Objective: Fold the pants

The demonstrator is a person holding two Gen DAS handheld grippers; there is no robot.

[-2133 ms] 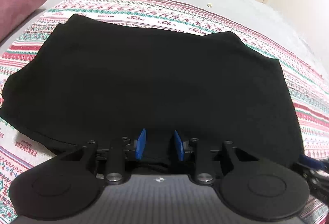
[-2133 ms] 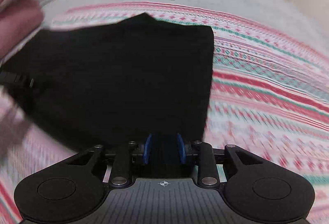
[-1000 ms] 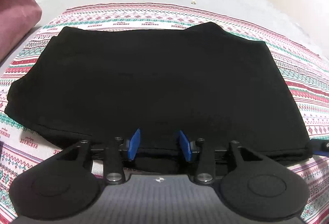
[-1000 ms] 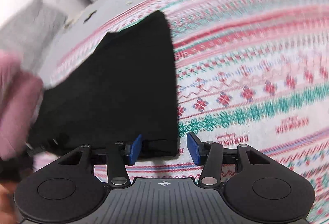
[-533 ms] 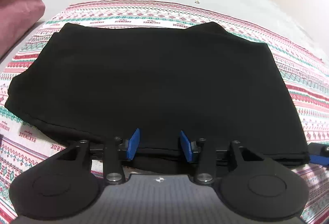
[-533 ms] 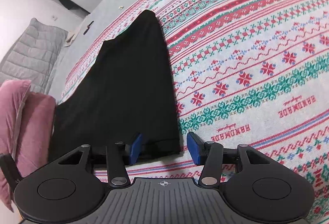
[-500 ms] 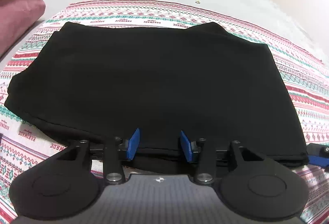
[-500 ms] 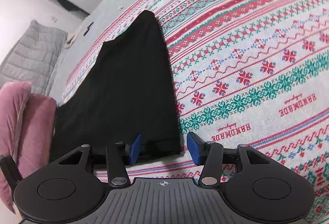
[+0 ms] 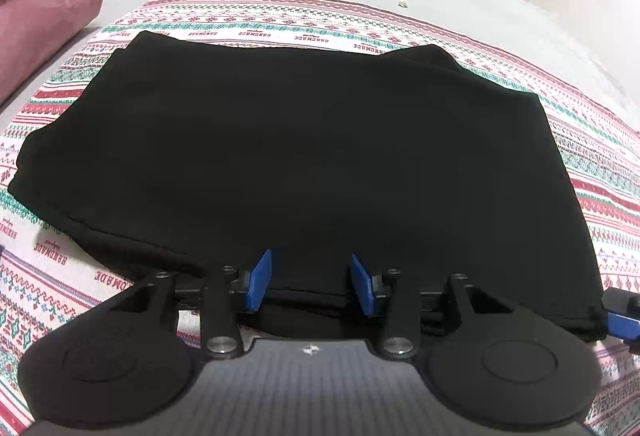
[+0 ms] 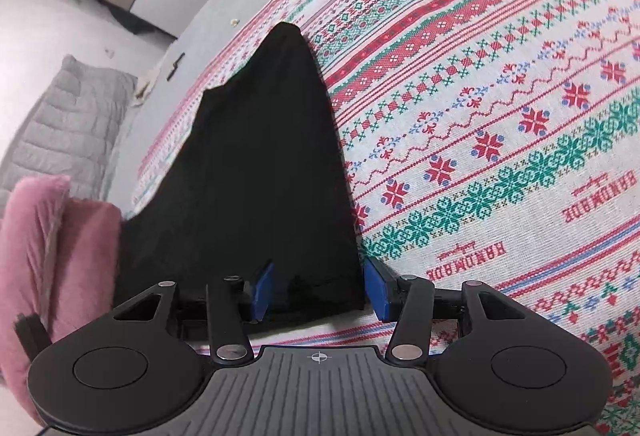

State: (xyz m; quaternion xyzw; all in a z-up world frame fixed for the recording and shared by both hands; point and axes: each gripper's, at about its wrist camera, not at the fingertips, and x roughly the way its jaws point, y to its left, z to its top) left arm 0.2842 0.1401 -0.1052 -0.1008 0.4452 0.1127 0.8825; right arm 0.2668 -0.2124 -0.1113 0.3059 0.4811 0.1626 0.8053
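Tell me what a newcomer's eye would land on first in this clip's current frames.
The black pants, already folded into a broad dark slab, fill the middle of the left wrist view and lie flat on a patterned red, green and white blanket. Next come the blue pads of the left gripper, open at the near hem, and the right gripper, open around the near right corner. A pink pillow sits far left.

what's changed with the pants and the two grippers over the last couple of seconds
Both grippers let go: the left gripper and right gripper were clamped on the black pants' near edge and now stand open. The right one also rolled. The pants stayed folded flat on the patterned blanket.
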